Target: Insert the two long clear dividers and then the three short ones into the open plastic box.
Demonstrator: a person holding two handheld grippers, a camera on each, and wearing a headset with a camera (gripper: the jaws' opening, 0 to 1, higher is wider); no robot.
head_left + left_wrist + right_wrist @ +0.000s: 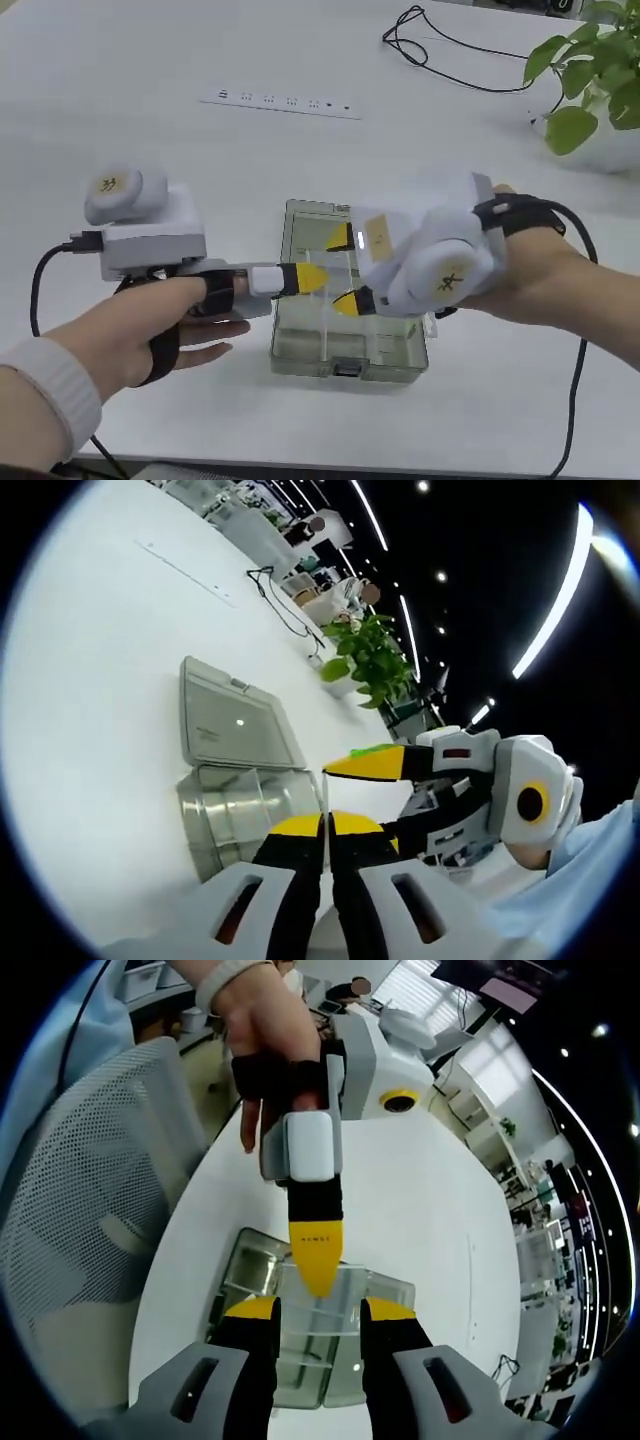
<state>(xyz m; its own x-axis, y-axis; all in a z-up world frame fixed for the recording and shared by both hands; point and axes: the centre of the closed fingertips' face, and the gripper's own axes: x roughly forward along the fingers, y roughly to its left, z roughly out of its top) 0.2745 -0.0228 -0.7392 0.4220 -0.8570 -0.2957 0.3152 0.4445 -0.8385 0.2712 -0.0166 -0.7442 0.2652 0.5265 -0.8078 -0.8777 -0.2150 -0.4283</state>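
Closest to me, the left gripper (308,278) is clenched, apparently on the top edge of a clear divider (340,1305) standing upright in the open plastic box (345,368). The right gripper (345,269) hovers spread wide, one jaw on either side of the divider. If the sheet misses its wall slots it could flex or jam crooked, and the two grippers, so close together, could knock each other.

Power strip (280,102) lies behind the open box (312,354), plant (590,70) far right.
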